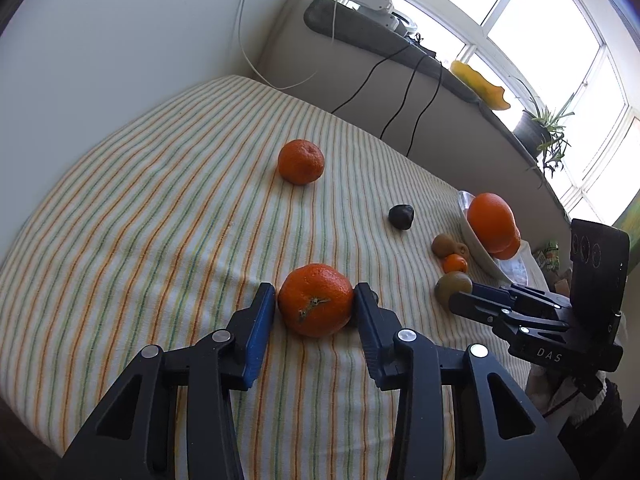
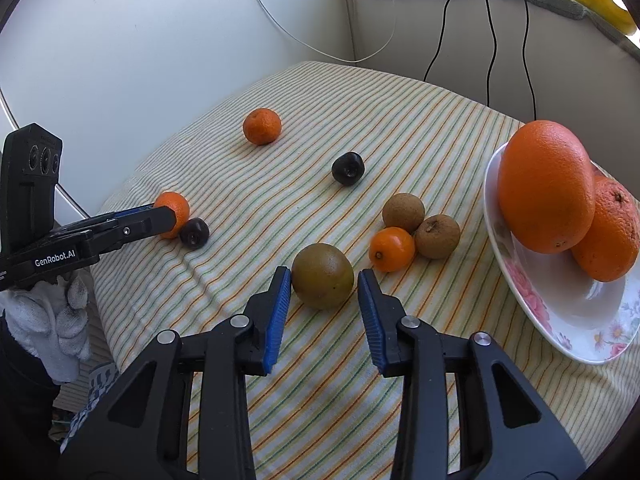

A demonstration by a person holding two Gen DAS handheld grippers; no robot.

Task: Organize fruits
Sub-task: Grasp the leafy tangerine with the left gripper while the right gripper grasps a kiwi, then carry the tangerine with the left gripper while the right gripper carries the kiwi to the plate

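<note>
My left gripper [image 1: 315, 300] is closed around a tangerine [image 1: 315, 300] on the striped cloth, with both pads touching its sides. It also shows in the right wrist view [image 2: 170, 216]. My right gripper [image 2: 323, 280] is open, its fingers either side of a green-brown round fruit [image 2: 322, 275] with small gaps. A white flowered plate [image 2: 560, 312] at the right holds two large oranges [image 2: 546, 186]. A second tangerine [image 1: 301, 161] lies farther back.
Two brown kiwis [image 2: 403, 212] and a small orange kumquat [image 2: 391, 249] lie beside the plate. Two dark plums [image 2: 348, 168] lie on the cloth, one [image 2: 194, 233] next to the left gripper. Cables hang down the wall behind; the table edge is close at the left.
</note>
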